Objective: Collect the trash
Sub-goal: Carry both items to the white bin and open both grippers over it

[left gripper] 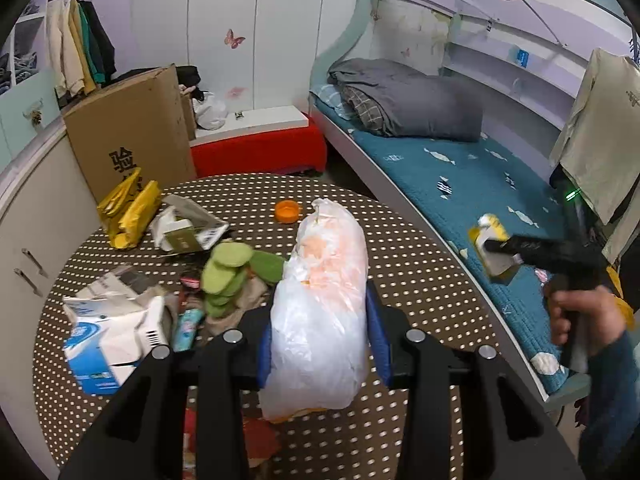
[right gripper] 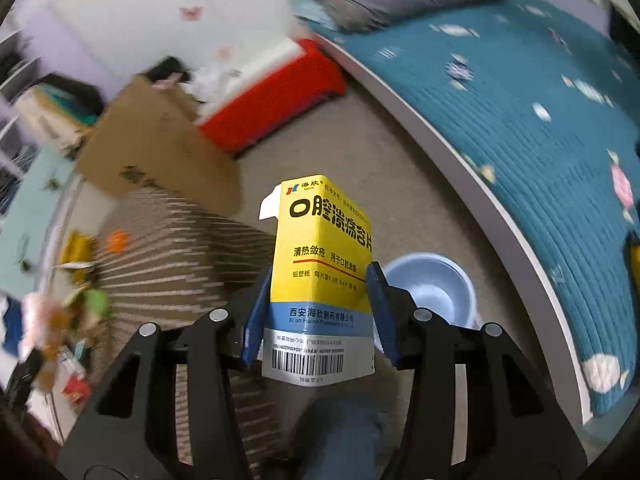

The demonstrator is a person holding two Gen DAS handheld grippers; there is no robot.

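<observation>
Far left on the dotted bench: a blue and white tissue pack, torn and crumpled. Behind it, yellow wrappers and a small open box, with a big brown carton standing past the bench edge. Near the middle, a pile of green pads and an orange cap farther back. Front and center, left gripper with blue fingers clamped on both sides of a white bag, lifted a bit above the bench. To the right, a bed with a teal cover and a gray quilt. Far right, a hand holding the right gripper out over the bed edge.

From the right wrist: blurry bench at left, red stool behind. In the middle, right gripper with fingers pressed tight on a yellow box, held upright in the air. Just right and below, a blue bin on the floor, beside the bed.
</observation>
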